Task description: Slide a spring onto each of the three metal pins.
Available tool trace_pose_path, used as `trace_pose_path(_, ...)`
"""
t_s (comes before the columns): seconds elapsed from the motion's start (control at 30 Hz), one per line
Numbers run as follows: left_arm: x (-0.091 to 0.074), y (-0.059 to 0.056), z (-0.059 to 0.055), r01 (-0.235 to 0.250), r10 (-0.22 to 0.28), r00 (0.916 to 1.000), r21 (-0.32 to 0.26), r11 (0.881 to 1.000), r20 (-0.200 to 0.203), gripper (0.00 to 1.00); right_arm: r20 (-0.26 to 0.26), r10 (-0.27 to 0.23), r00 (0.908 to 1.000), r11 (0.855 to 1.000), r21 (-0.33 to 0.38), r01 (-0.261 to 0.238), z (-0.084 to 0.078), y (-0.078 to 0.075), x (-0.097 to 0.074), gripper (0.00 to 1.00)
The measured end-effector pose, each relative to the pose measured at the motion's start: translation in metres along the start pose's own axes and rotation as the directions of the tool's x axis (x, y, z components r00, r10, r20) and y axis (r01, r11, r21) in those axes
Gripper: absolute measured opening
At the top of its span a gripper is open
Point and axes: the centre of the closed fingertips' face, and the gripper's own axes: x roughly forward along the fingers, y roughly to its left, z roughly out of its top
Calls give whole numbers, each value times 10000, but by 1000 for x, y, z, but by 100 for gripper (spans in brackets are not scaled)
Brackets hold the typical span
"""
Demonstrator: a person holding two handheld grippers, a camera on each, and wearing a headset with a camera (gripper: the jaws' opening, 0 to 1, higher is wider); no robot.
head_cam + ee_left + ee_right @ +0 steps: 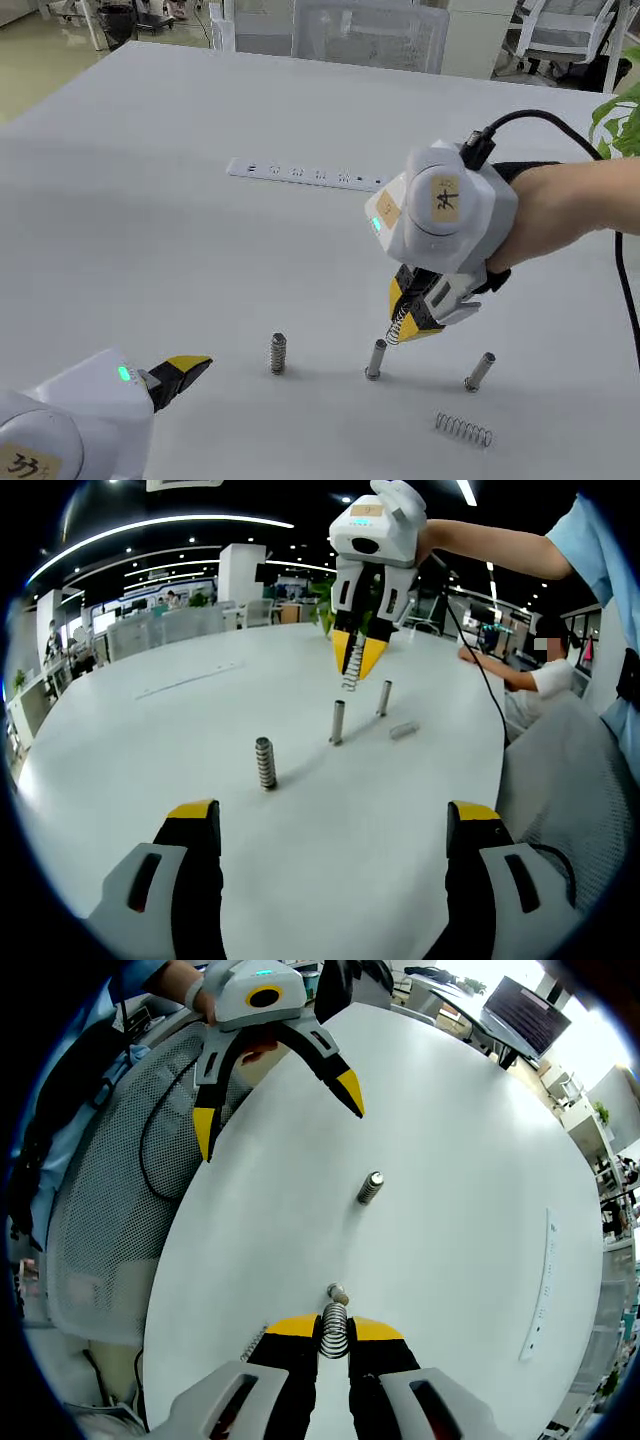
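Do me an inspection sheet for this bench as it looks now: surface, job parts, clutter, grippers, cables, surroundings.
Surface: white table, no spills seen.
Job's things: left pin standing with a spring on it; middle pin standing, bare; right pin standing, bare; loose spring lying on the table near the right pin.
Clutter: power strip lying at the far side.
Grippers: right gripper shut on held spring, just above the middle pin; left gripper open, holding nothing.
Cables: black cable loops from the right gripper past the person's arm.
Surroundings: mesh chairs beyond the table; plant at the right.
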Motion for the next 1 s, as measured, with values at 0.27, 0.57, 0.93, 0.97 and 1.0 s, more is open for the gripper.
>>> trace_pose_path(0.27,0,0,0,-35,35,10000,-49,10000,12,92,-265,145,9995,9998,-164,-150,-2,-1,6,8)
trace_pose_path(0.57,-2,0,-4,-65,64,10000,-142,9999,-57,91,-258,197,9995,9995,-257,-204,2,-3,12,8)
trace_pose_path(0.93,-3,2,-5,-109,108,9999,-236,9997,-51,90,-408,306,9987,9988,-375,-322,2,-4,17,8)
trace_pose_path(0.97,-3,2,-5,-119,118,9999,-241,9996,-54,90,-418,310,9986,9987,-382,-326,1,-4,17,8)
trace_pose_path(1.0,-3,2,-6,-118,116,9999,-260,9996,-63,90,-424,307,9986,9987,-398,-324,2,-5,18,8)
